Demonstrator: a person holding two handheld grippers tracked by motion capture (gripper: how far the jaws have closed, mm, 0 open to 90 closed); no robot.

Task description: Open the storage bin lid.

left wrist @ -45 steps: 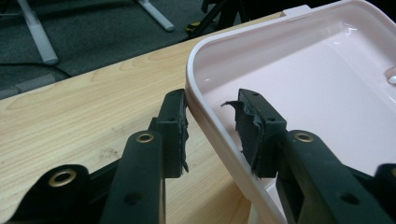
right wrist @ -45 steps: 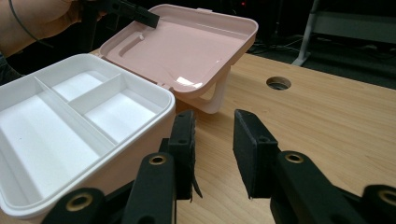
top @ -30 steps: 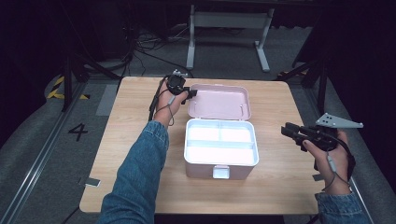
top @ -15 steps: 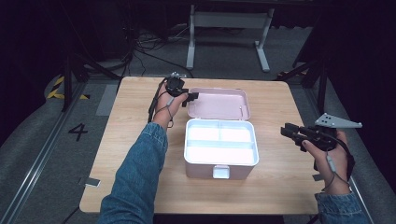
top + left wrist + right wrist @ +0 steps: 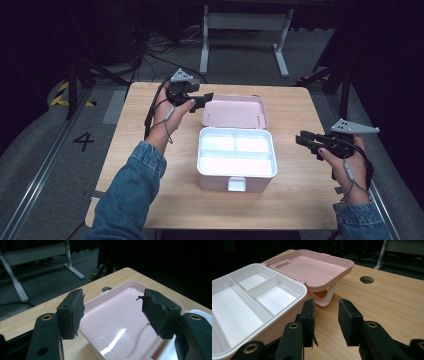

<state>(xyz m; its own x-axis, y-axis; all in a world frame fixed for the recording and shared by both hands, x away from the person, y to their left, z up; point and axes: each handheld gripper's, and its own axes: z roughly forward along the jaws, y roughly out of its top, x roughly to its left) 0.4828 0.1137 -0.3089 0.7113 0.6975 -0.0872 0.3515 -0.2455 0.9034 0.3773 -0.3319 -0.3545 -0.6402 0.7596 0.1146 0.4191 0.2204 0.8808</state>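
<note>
A pink box [image 5: 215, 181] with a white divided tray [image 5: 236, 155] stands mid-table, its pink lid [image 5: 234, 111] folded back flat behind it. My left gripper [image 5: 202, 100] hovers above the lid's left edge. Its jaws have just been opening and stand apart with nothing between them; in the left gripper view [image 5: 112, 312] the lid [image 5: 120, 327] lies below them. My right gripper [image 5: 305, 142] is held right of the box and points at it. Its jaws [image 5: 325, 320] have also just been opening a little, with bare table between them. The tray [image 5: 249, 297], lid [image 5: 312, 267] and white handle [image 5: 324, 298] lie ahead to its left.
The wooden table [image 5: 150, 170] has a round cable hole [image 5: 366, 279] near its far edge. A white metal frame [image 5: 245, 22] stands on the floor behind the table. Floor shows past both side edges, with a "4" marking [image 5: 83, 141] on the left.
The left gripper has lifted away from the lid's left edge and its jaws have spread wide. The right gripper has hardly moved, and its jaws are slightly wider.
</note>
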